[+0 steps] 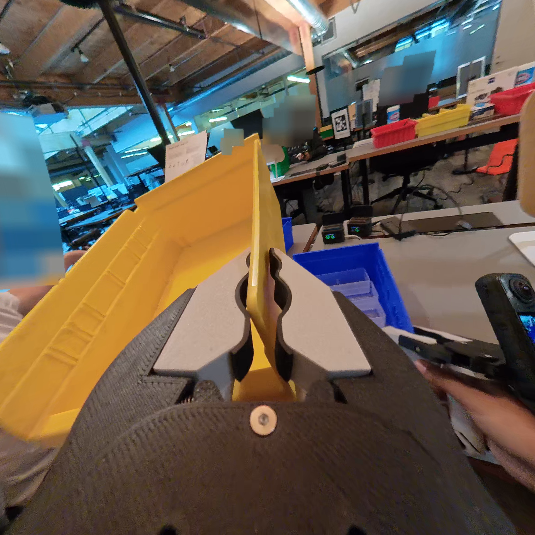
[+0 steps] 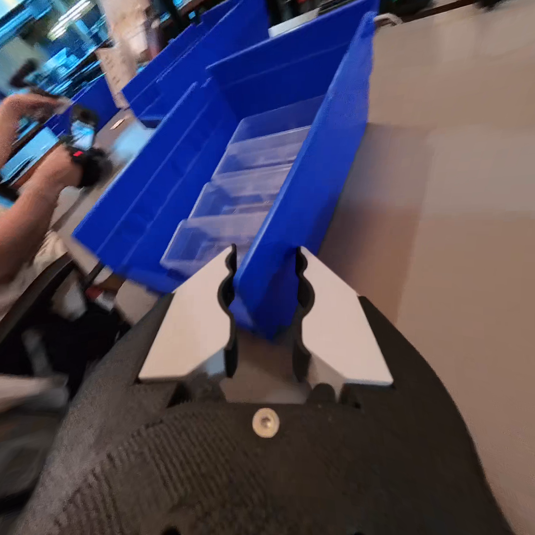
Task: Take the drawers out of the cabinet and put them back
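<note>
Left gripper: clamped on right side wall of yellow drawer, raised and tilted above the table.
Right gripper: jaws apart, straddling near corner of blue drawer, contact unclear through blur.
Blue drawer: resting on grey table, holding clear plastic boxes.
Further blue drawers: just beyond, left.

Yellow and blue bins, grey table

The yellow bin is plain; the blue bin holds clear boxes; the table is grey.
</note>
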A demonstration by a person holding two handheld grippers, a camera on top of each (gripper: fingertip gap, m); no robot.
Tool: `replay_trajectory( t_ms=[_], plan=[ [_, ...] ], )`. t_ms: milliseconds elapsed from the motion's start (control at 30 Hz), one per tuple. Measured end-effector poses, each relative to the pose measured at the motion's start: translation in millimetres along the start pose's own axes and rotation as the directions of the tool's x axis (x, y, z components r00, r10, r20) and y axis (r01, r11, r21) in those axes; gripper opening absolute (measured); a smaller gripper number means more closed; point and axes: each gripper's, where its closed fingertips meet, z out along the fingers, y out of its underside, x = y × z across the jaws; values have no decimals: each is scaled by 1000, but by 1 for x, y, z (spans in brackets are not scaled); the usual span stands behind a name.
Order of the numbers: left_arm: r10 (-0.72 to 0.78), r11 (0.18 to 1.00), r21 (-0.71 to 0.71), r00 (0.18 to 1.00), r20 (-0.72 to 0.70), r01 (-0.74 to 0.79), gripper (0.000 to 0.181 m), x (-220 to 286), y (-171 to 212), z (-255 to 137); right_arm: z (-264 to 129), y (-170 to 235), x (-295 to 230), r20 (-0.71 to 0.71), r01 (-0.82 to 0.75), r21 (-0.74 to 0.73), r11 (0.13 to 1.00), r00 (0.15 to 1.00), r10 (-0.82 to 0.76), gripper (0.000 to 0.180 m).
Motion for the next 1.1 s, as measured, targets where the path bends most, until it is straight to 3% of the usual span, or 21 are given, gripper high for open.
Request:
replay_trajectory(
  t_ms=[100,233,333,433,533,667,833,1000,1100],
  plan=[
    [18,1000,23,999,-44,-17,0,16,-13,-10,-56,0,-18,181,74,-33,997,981,-67,37],
    [55,998,36,990,-131,-51,0,53,-29,-19,-167,-39,-15,316,243,123,962,909,-270,36],
    [97,994,73,969,-229,-82,0,98,-48,-30,-247,-79,21,225,360,280,890,876,-426,33],
    [150,984,147,921,-360,-102,0,160,-77,-50,-320,-111,73,87,384,385,839,890,-447,28],
    [163,969,245,835,-525,-35,0,232,-119,-80,-386,-133,132,-40,360,462,810,921,-387,28],
    [193,941,324,634,-749,97,0,341,-175,-120,-466,-146,236,-268,375,553,744,925,-268,31],
    [277,932,340,356,-892,126,0,493,-214,-181,-566,-111,393,-573,394,575,718,819,9,28],
    [323,935,346,213,-922,77,1,636,-197,-224,-621,-80,474,-449,109,693,713,839,308,37],
    [354,931,364,188,-916,24,2,705,-165,-234,-639,-72,497,-483,117,709,695,799,359,42]
  ],
)
